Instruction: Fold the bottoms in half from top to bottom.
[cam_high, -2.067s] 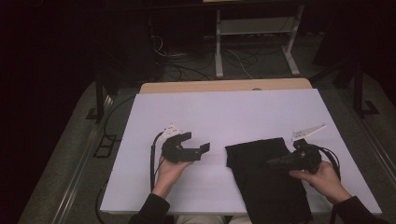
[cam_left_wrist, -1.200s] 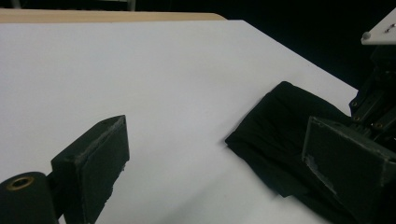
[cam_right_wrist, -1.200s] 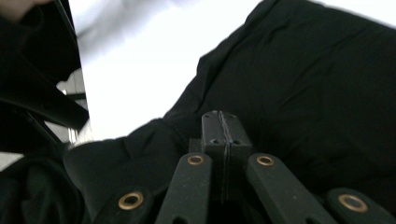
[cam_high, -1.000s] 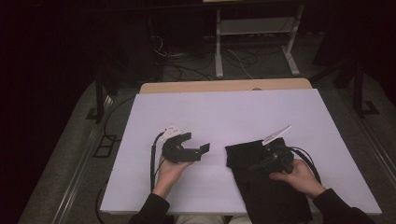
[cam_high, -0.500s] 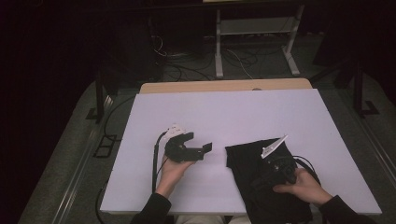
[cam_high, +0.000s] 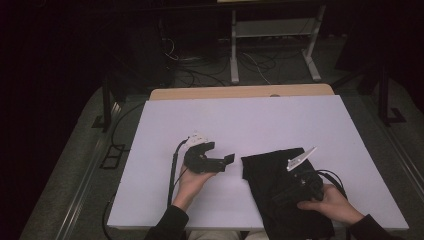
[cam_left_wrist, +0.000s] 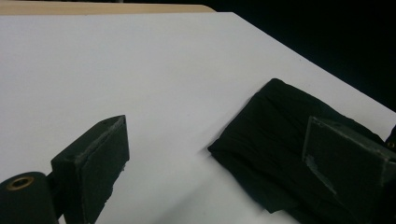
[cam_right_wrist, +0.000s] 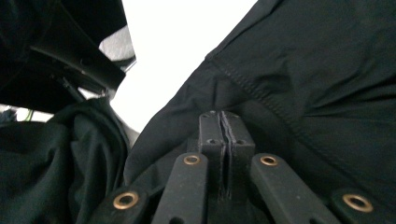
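where our right gripper (cam_high: 292, 187) lies low over the black cloth (cam_high: 272, 172), its jaws are pressed together, pad against pad, as the right gripper view shows. in that view the closed tips (cam_right_wrist: 223, 133) sit right against the dark fabric (cam_right_wrist: 322, 84), with a stitched seam running across the cloth just above them; we cannot tell whether a fold is pinched between the pads. our right hand (cam_high: 327, 202) grips the body of the tool near the table's near edge, and a cable loops out beside it. a small grey-white plate (cam_high: 301, 158) sticks up from the top of the gripper.

our left gripper (cam_high: 212, 160) is held in our left hand (cam_high: 189, 182) just to the left of the cloth, with its jaws standing wide apart and nothing between them. in the left gripper view the two black pads (cam_left_wrist: 100, 161) frame bare table, and the cloth's near corner (cam_left_wrist: 261, 135) lies ahead, closer to the right-hand pad, not touching either one. a black cable runs down from this gripper along the table towards us.

the cloth lies crumpled and folded on the right half of the white table (cam_high: 240, 120), reaching down to the near edge. beyond the white top, a strip of wood-coloured board (cam_high: 240, 92) shows along the far side, and behind it the dark floor carries cables and a pale metal stand (cam_high: 272, 32).
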